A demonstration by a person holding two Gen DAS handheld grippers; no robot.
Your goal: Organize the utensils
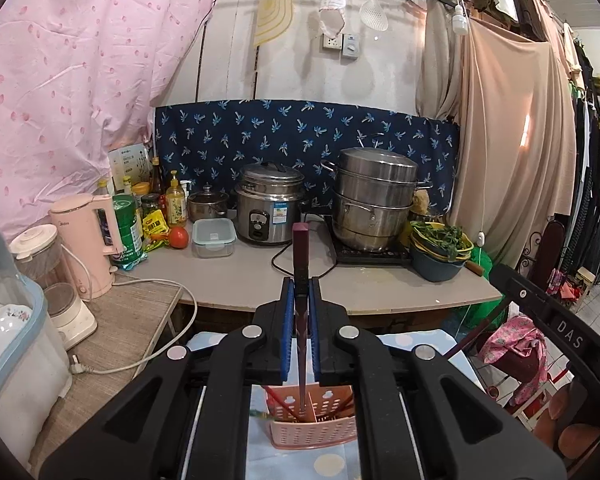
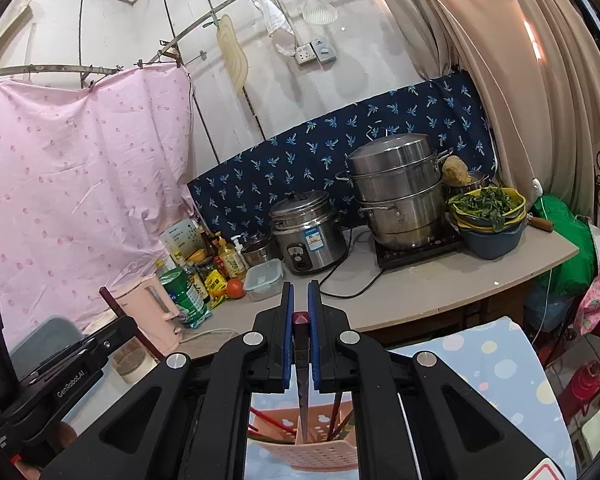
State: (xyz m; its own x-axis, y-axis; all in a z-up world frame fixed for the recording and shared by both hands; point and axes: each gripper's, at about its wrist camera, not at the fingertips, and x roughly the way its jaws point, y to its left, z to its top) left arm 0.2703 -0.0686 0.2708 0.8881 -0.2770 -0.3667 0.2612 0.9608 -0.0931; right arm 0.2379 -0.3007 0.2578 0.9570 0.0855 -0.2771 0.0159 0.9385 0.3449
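My left gripper [image 1: 301,284] is shut on a dark maroon chopstick [image 1: 300,264]. The stick stands upright and its lower tip reaches down into a pink perforated utensil holder [image 1: 314,430] just below the gripper. My right gripper [image 2: 300,290] is shut on another dark maroon chopstick [image 2: 301,324], also upright, with its tip down inside the same pink holder [image 2: 312,446]. The holder has a divider and holds several red chopsticks [image 2: 274,422]. It stands on a pale blue cloth with dots [image 2: 504,364]. The left gripper's body [image 2: 60,376] shows at the left of the right wrist view.
Behind is a grey counter [image 1: 240,276] with a rice cooker [image 1: 270,204], a stacked steel steamer [image 1: 374,200], bowls of greens [image 1: 440,246], a pink kettle [image 1: 90,240], bottles, a tomato and a lidded container [image 1: 214,238]. A dish box [image 1: 12,344] stands at left.
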